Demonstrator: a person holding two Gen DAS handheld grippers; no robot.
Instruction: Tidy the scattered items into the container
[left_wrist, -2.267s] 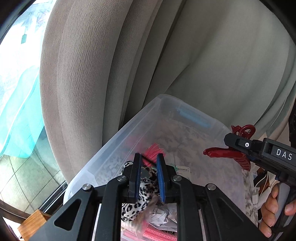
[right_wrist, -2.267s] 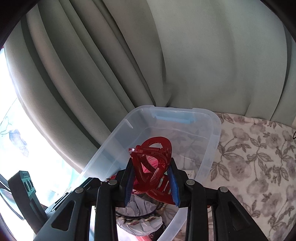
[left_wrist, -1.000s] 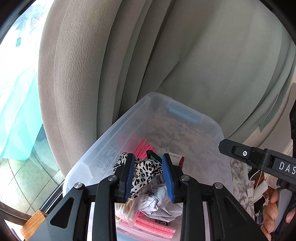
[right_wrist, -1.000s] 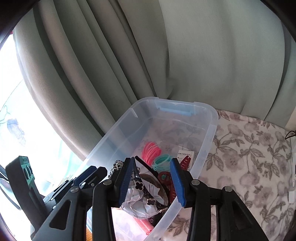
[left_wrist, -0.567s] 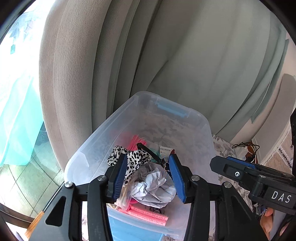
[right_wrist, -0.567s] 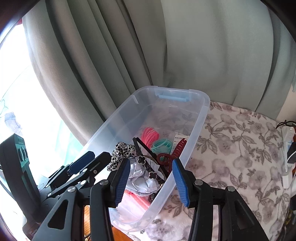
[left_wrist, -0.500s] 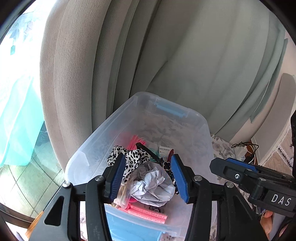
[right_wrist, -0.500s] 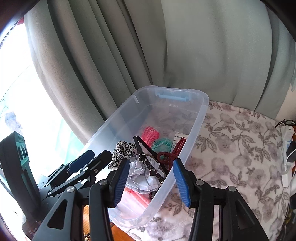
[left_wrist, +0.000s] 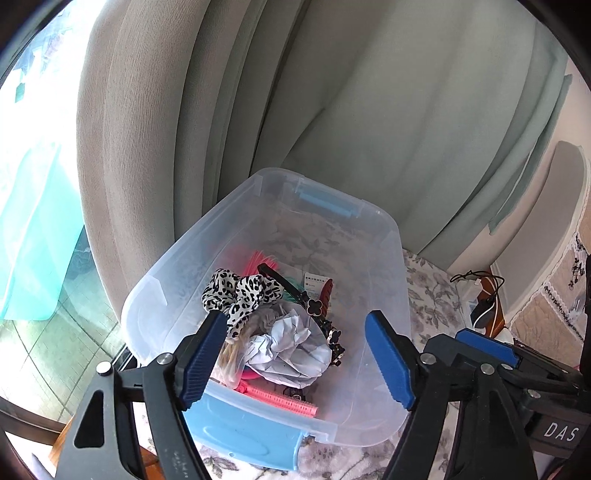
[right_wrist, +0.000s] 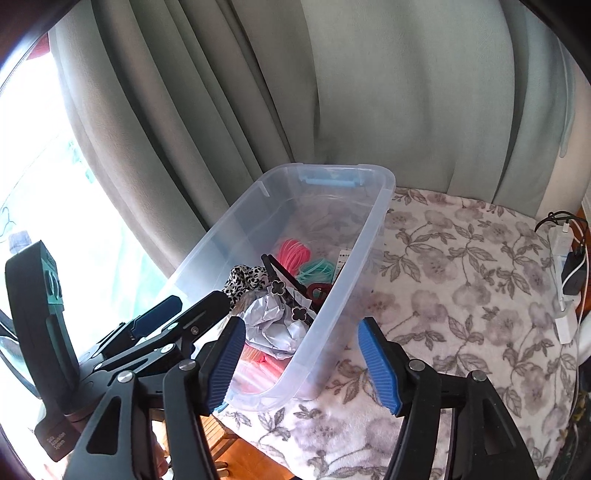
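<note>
Above the near end of the clear plastic container, the left gripper hangs with its blue-padded jaws spread wide and nothing between them. Just to its right, the right gripper is likewise wide apart and empty, straddling the container's right wall from above.

Inside the container lies a heap of tidied items: a leopard-print scrunchie toward the left wall, a crumpled white paper beside it, a black headband with clover charms draped across the paper, a dark red hair claw against the right wall, pink coil ties and teal coil ties farther back, and a pink comb at the near end. The far half of the container's floor is bare.

The container sits at the left edge of a surface covered by a floral cloth, with grey-green curtains hanging close behind it. At the cloth's far right edge a white power strip holds a black plug.
</note>
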